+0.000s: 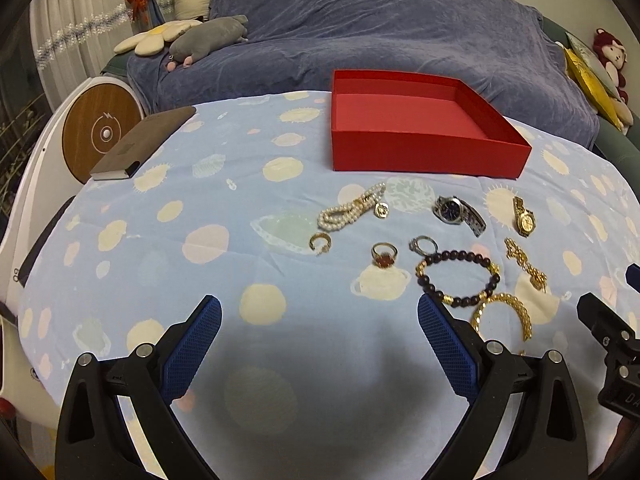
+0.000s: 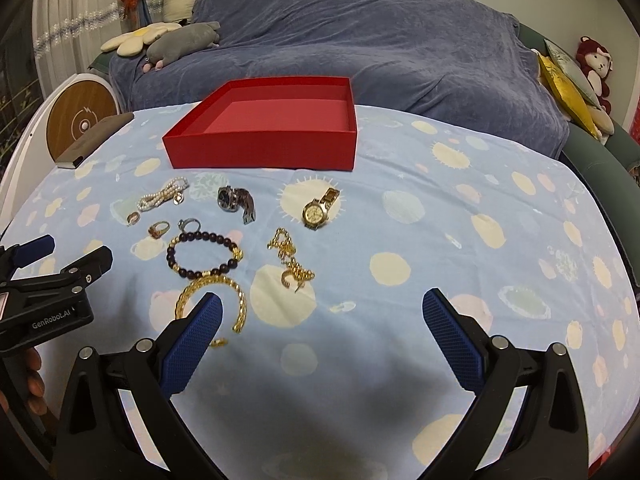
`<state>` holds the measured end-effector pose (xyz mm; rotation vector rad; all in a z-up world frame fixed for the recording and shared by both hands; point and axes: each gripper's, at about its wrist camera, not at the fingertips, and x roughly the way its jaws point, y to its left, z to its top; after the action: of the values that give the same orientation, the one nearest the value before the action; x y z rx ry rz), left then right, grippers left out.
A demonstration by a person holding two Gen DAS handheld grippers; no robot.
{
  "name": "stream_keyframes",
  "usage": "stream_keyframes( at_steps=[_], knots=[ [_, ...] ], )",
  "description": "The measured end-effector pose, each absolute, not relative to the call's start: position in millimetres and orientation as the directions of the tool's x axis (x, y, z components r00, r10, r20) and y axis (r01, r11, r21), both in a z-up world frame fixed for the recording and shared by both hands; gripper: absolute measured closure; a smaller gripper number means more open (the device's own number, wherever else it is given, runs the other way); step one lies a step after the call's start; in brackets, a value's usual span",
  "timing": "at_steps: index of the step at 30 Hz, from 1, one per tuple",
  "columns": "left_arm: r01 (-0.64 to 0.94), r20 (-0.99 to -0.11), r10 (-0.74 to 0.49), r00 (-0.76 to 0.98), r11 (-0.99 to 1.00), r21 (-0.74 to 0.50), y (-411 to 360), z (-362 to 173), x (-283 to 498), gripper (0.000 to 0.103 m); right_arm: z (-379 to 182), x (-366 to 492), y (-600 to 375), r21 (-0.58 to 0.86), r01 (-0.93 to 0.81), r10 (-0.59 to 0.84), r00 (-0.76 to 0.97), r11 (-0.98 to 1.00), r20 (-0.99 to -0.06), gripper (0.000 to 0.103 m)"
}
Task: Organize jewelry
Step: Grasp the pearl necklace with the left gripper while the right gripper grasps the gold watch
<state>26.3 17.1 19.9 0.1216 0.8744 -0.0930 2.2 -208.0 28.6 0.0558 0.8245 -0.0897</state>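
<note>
An empty red box stands at the far side of the blue spotted cloth. In front of it lie a pearl bracelet, a silver watch, a gold watch, three rings, a dark bead bracelet, a gold chain bracelet and a gold chain. My left gripper is open and empty, near the bead bracelet. My right gripper is open and empty, its left finger over the gold chain bracelet.
A brown notebook lies at the cloth's far left, beside a round wooden disc. A sofa under a blue blanket with soft toys stands behind the table. The right gripper shows at the left wrist view's right edge.
</note>
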Motion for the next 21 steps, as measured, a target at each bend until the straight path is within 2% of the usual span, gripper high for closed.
stream_keyframes(
  at_steps=[5,14,16,19,21],
  knots=[
    [0.158,-0.749,-0.013,0.662,0.98,0.123,18.4,32.5,56.3,0.007,37.8,35.1,-206.6,-0.009,0.084,-0.064,0.68,0.996,-0.73,0.005],
    [0.183,-0.782,-0.036,0.623,0.978,0.101,13.9,10.4,92.5,0.007,15.6,65.4,-218.0,0.049,0.093,-0.025,0.659,0.994,-0.752,0.006],
    [0.188,-0.787,-0.043,0.615,0.978,0.093,12.9,6.3,94.9,0.007,8.2,69.8,-221.0,0.065,0.104,-0.018,0.646,0.992,-0.763,0.008],
    [0.195,-0.795,-0.056,0.604,0.978,0.079,12.7,2.6,97.5,0.007,0.3,74.9,-222.8,0.068,0.111,-0.018,0.635,0.991,-0.772,0.016],
    [0.192,-0.803,-0.068,0.592,0.98,0.059,14.7,-0.1,99.4,0.007,-3.6,78.5,-223.5,0.082,0.115,-0.009,0.63,0.99,-0.776,0.026]
  ],
)
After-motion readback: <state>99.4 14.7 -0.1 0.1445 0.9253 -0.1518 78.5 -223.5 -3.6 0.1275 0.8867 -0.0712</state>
